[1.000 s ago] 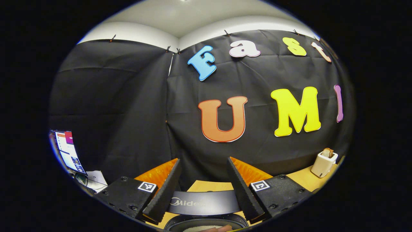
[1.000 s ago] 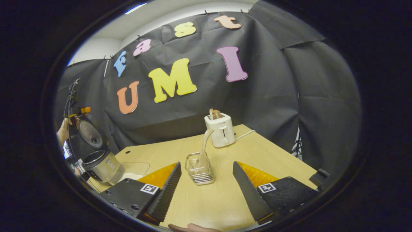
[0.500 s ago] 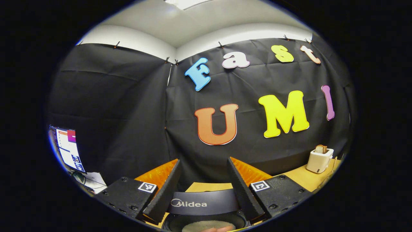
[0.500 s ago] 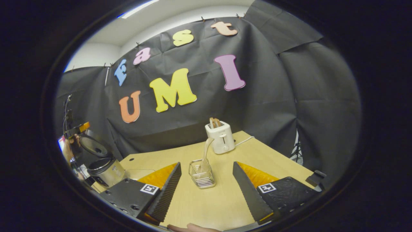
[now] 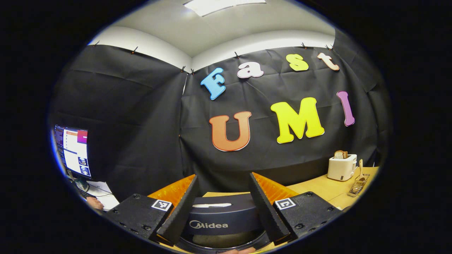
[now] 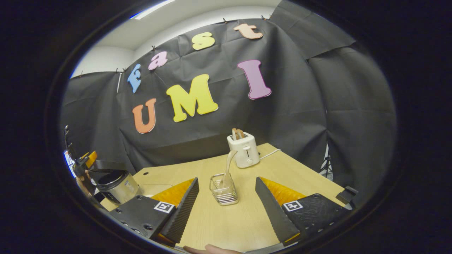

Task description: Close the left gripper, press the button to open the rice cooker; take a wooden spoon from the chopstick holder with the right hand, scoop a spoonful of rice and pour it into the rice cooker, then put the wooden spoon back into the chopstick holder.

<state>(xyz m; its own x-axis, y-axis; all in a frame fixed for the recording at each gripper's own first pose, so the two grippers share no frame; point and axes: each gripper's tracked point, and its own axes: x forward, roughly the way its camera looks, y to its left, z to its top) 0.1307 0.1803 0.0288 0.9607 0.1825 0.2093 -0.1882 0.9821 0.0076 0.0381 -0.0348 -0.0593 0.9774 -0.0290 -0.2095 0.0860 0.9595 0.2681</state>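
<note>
Right gripper view: the right gripper (image 6: 227, 203) has its fingers spread and empty, and the wooden spoon (image 6: 227, 169) stands almost upright in the chopstick holder (image 6: 223, 190) straight ahead on the tabletop (image 6: 183, 173). The left gripper (image 5: 222, 206), released too, hangs over the rice cooker (image 6: 118, 185) well away on the left, so I judge the right hand nearer.

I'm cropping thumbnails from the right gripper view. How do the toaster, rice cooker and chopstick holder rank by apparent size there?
1. rice cooker, partly hidden
2. toaster, close to it; it stands farther off, so true order is unsure
3. chopstick holder, smallest

Cloth-walled recording booth (image 6: 300, 106), monitor (image 5: 72, 150)
</note>
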